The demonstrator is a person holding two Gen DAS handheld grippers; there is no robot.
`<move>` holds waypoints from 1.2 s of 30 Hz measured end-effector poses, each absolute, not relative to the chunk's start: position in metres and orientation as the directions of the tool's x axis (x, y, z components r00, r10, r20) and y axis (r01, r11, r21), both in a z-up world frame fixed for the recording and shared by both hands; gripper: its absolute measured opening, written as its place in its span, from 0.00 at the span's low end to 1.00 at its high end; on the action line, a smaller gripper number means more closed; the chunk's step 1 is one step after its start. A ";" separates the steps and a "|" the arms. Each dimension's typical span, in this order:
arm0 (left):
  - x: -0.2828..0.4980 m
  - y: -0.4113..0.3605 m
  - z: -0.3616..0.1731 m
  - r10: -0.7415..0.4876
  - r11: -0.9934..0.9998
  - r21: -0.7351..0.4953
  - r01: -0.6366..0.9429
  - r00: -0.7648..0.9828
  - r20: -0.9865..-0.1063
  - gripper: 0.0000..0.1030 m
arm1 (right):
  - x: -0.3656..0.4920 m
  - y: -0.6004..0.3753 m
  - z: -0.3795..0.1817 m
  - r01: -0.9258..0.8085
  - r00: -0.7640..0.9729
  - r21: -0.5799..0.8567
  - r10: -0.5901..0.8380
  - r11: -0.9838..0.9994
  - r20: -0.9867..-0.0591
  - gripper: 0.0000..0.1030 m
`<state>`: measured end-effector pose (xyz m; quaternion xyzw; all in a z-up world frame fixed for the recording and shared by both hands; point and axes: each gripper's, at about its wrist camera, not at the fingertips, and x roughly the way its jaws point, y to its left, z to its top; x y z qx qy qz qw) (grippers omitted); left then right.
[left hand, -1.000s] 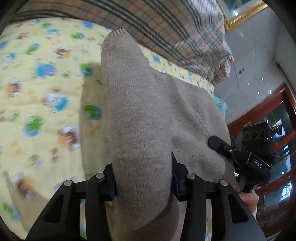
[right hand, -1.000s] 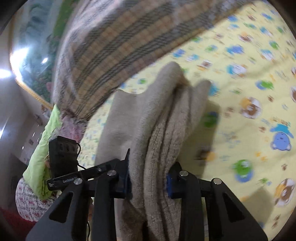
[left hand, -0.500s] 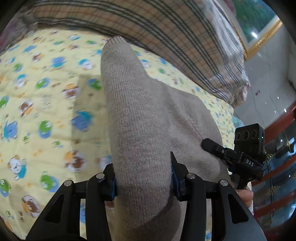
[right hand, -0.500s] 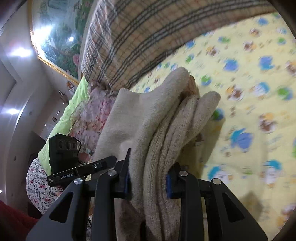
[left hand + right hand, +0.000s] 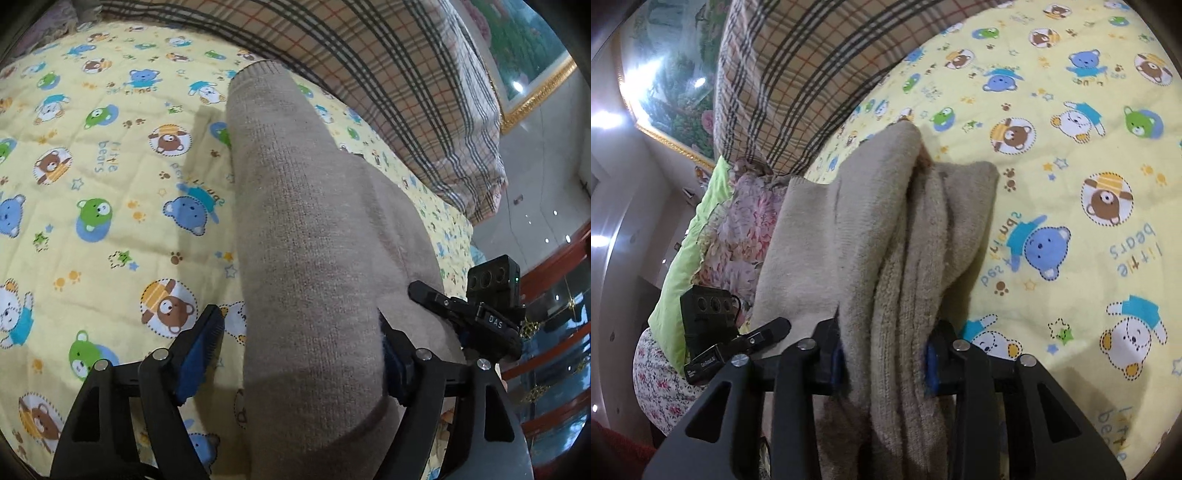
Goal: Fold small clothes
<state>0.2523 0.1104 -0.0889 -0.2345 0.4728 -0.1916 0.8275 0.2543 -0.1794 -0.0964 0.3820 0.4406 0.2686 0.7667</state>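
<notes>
While right gripper (image 5: 884, 360) pinches bunched beige knit garment (image 5: 886, 240), left gripper (image 5: 299, 354) spread.
Garment over yellow bear-print quilt (image 5: 92, 221).

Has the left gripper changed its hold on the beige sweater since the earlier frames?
Yes. The left gripper has opened: its left pad now stands clear of the beige sweater, showing bear-print sheet between them.

A home bedroom is shown by a bed (image 5: 110, 229) with bear-printed sheet, plaid quilt (image 5: 388, 74), pillows (image 5: 738, 229), and gilt-framed painting (image 5: 665, 81).
</notes>
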 end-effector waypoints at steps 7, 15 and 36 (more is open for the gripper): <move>0.226 0.117 -0.062 -0.433 0.880 -0.472 0.057 0.506 -0.746 0.79 | 0.237 -0.187 -0.067 -0.031 0.523 0.754 0.654 0.656 -0.547 0.46; 0.196 0.123 -0.011 -0.227 0.959 -0.282 0.021 0.652 -0.723 0.79 | 0.190 -0.188 -0.010 -0.110 0.656 0.706 0.585 0.700 -0.478 0.46; 0.249 0.103 -0.028 -0.077 0.994 -0.105 -0.013 0.584 -0.808 0.72 | 0.231 -0.160 -0.052 -0.022 0.565 0.665 0.558 0.746 -0.608 0.04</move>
